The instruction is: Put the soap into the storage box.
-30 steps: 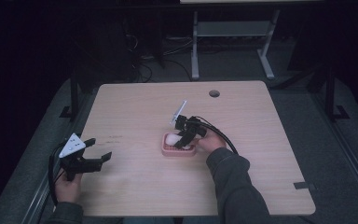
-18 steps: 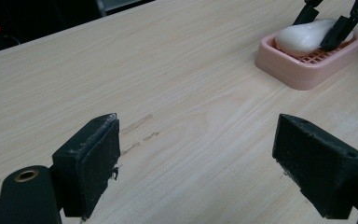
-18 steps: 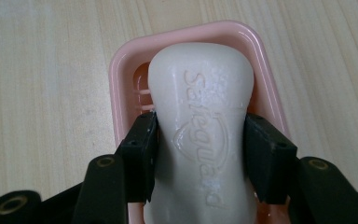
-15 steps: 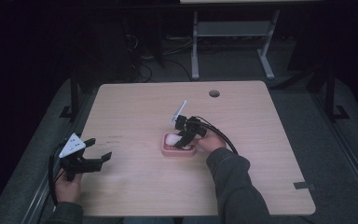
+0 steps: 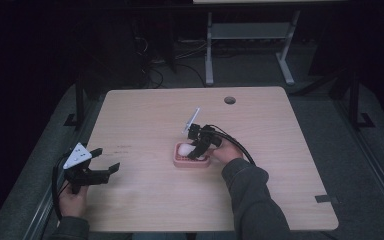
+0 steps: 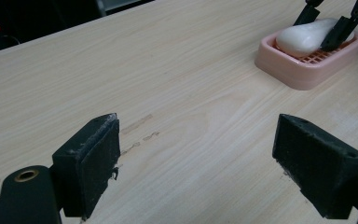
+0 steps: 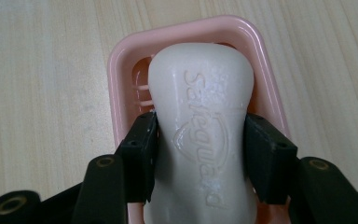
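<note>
The soap [image 7: 200, 140] is gripped at its narrow waist by the right gripper [image 7: 200, 161], both pads pressed against its sides. The bar is seen lying in the pink dish [image 7: 121, 70], near the middle of the table [image 5: 145, 115]. The left gripper [image 5: 105, 160] is held low over the table's near left corner, well apart from the dish, its jaws spread wide with nothing between them.
</note>
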